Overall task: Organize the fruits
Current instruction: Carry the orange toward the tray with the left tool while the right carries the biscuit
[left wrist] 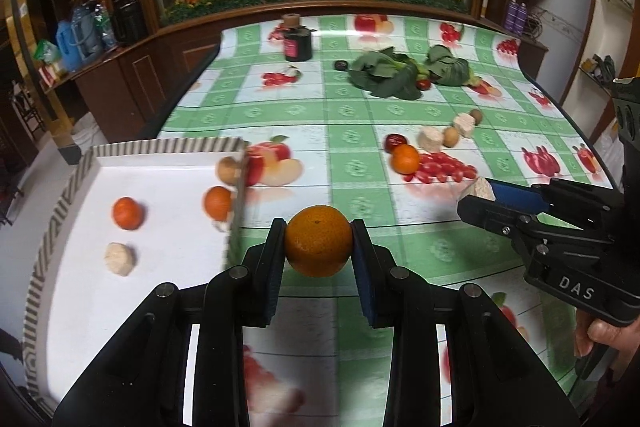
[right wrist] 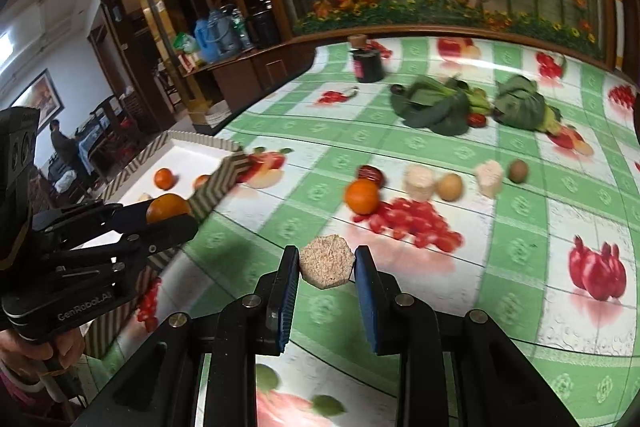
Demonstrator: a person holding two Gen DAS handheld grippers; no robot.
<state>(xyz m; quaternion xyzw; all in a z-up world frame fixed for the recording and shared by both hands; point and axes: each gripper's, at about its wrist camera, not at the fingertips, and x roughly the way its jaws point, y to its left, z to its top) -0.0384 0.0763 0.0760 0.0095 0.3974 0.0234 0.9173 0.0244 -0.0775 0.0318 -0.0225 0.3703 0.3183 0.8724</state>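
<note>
- Left tongs (left wrist: 318,241), at bottom centre of the left view, clamp a round orange tangerine (left wrist: 318,241) beside the white striped-rim tray (left wrist: 168,147).
- Right tongs (right wrist: 327,265) grip a beige hexagonal cake (right wrist: 327,265) above the green checked surface (right wrist: 520,307), bottom centre.

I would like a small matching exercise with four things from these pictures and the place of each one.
Things:
1. big orange
2. tan hexagonal block
3. small orange
4. leafy greens

Places:
A. far part of the table
B. inside the white tray
C. in the left gripper
D. in the right gripper

Pairs: 1-C, 2-D, 3-B, 4-A
</note>
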